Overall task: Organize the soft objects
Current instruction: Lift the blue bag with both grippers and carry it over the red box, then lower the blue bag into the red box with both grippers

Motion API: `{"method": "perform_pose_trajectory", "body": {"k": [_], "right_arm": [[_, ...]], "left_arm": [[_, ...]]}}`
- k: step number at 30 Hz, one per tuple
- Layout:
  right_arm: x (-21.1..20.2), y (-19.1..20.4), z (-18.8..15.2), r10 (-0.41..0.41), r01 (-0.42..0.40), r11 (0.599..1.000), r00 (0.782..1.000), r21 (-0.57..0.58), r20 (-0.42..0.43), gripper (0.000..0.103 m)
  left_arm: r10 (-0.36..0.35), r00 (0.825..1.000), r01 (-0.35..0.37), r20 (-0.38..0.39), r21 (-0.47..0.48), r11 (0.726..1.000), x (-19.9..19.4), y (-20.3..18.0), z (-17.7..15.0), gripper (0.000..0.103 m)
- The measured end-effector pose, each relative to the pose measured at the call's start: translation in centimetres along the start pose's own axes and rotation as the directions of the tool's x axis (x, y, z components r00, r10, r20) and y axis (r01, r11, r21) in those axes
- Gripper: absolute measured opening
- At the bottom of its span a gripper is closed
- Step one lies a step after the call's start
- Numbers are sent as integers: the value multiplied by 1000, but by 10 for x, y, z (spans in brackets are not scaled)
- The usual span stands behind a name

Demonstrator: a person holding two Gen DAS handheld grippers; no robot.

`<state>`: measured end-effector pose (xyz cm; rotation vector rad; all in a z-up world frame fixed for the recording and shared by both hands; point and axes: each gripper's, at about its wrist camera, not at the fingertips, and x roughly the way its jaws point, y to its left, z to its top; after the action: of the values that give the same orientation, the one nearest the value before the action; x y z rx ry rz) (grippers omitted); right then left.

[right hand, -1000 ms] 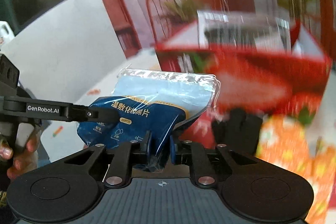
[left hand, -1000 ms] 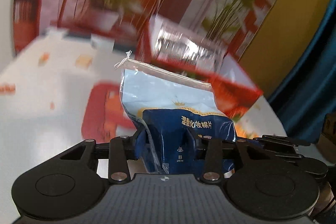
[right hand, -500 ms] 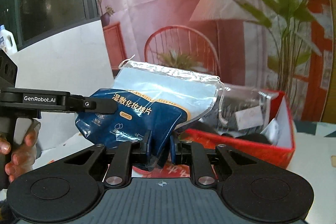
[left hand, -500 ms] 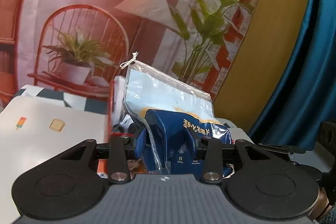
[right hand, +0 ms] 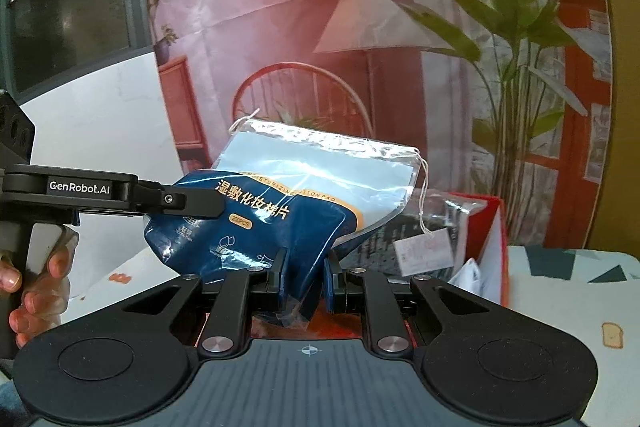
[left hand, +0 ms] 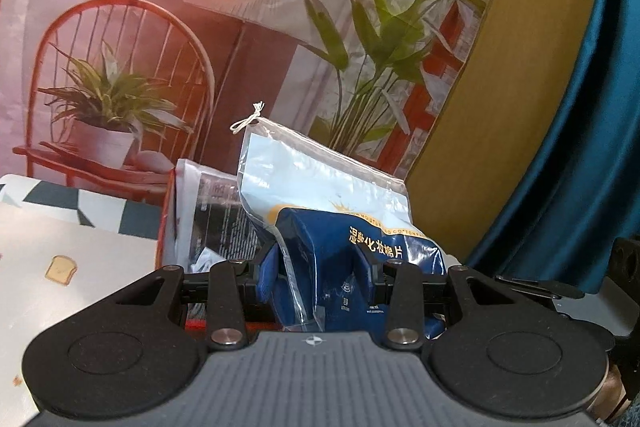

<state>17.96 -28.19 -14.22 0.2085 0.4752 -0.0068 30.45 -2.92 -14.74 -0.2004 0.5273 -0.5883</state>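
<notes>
A blue and clear drawstring bag of cotton pads [left hand: 332, 219] is held up in the air by both grippers. My left gripper [left hand: 320, 267] is shut on its blue lower part. My right gripper [right hand: 306, 275] is shut on a fold of the same bag [right hand: 280, 211]. The left gripper's finger [right hand: 192, 205] shows from the side in the right wrist view, pressed on the bag's left end. Behind the bag stands a red box [right hand: 498, 239] holding a clear packet of dark fabric [right hand: 424, 243].
The box's contents [left hand: 212, 211] also show in the left wrist view. A white tablecloth with small food prints [left hand: 60, 267] covers the table. A printed backdrop of a chair, lamp and plants hangs behind. A blue curtain [left hand: 580, 147] hangs at the right.
Both grippers have lifted the bag and tilted upward. The view went from the table and box top to the backdrop, and the box now sits lower behind the bag.
</notes>
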Motion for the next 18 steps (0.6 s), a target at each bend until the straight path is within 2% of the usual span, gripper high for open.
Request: {"method": "perform_pose_trajectory", "body": {"k": [6, 10, 14, 18], "right_arm": [[36, -29, 15, -22, 22, 1000, 999, 15, -44, 15], [64, -51, 16, -29, 35, 997, 996, 68, -87, 15], [92, -70, 8, -20, 42, 990, 986, 134, -164, 15], [115, -84, -5, -20, 67, 981, 968, 183, -250, 15]], "left_arm": [[18, 998, -18, -68, -8, 1000, 49, 5, 14, 43], [47, 988, -49, -145, -7, 999, 85, 12, 18, 43], [76, 965, -78, -249, 3, 997, 116, 19, 14, 43], [86, 940, -88, -330, 7, 996, 141, 24, 8, 43]]}}
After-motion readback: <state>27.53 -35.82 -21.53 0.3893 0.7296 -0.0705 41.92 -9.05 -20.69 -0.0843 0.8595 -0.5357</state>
